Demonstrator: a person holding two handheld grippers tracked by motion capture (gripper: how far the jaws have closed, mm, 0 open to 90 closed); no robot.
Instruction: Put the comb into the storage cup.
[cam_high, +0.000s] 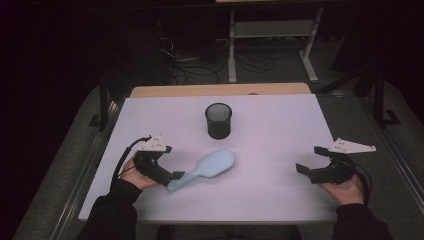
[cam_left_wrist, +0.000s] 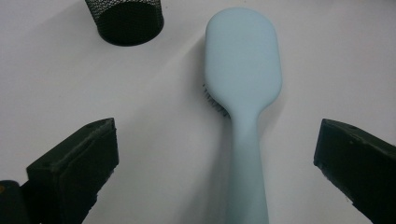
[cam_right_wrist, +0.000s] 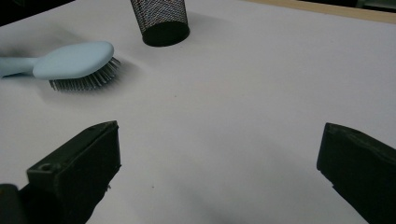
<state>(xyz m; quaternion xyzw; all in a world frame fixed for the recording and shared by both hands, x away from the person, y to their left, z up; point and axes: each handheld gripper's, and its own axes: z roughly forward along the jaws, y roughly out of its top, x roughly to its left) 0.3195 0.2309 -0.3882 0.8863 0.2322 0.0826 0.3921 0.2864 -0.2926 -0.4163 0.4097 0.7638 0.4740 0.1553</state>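
One pale blue hairbrush (cam_high: 206, 169) is lying bristles-down near the table's (cam_high: 280, 200) front left, its long axis running diagonally, head pointing toward the single black mesh cup (cam_high: 218, 120). The left gripper (cam_high: 167, 167) is straddling the handle, jaws apart, not touching. The right gripper (cam_high: 309, 161) is resting well apart, jaws spread around nothing.

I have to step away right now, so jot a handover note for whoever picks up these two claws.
Left claw: open, jaws either side of the hairbrush handle, not yet closed on it.
Right claw: open, holding nothing, over bare table at the right.
Brush lies bristles down, head toward the mesh cup, which stands upright behind it.
Done: approach to the handle. Left: grip and lift the brush; it probably goes into the cup.
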